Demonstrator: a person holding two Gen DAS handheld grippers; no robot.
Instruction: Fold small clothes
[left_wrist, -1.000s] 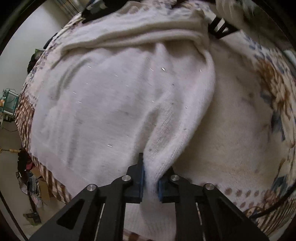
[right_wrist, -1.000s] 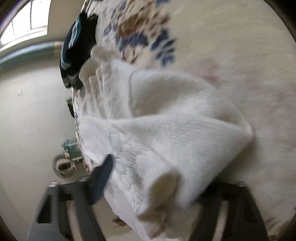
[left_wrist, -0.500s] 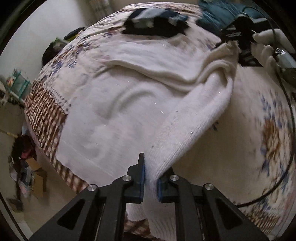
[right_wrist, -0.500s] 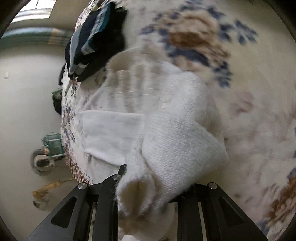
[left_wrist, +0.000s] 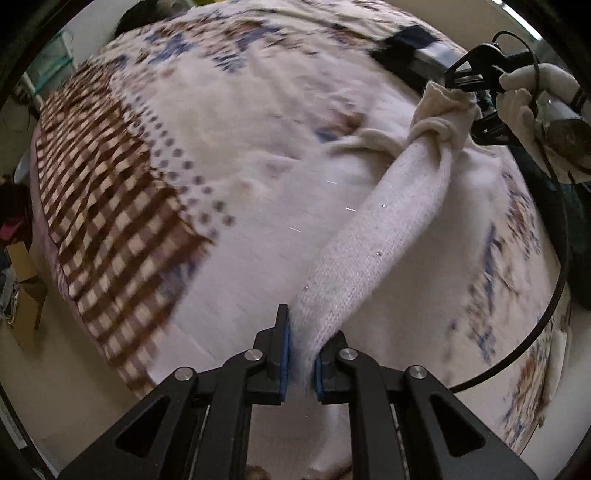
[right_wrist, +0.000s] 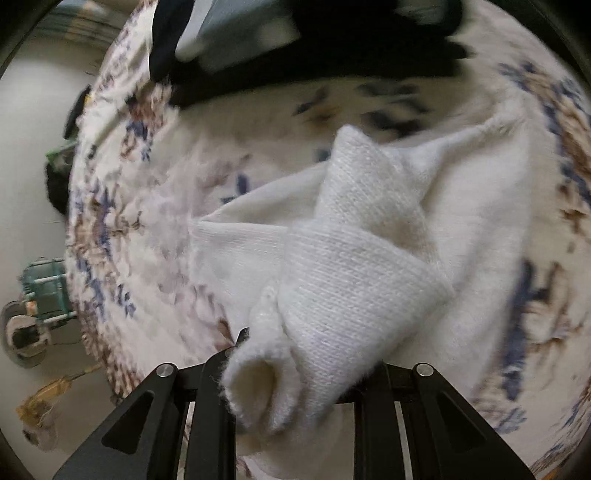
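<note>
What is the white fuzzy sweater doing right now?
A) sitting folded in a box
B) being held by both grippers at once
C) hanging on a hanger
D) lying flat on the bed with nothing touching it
B: the left gripper pinches one end of the white sweater, and the right gripper clamps its bunched far end above the patterned blanket.

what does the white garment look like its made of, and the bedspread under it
White garment: apparently a soft knit, wool or acrylic; rows of stitches and a fuzzy nap show, with tiny glints. Bedspread: looks like printed woven cloth, matte, with brown checks and blue-brown florals; fibre cannot be told.
</note>
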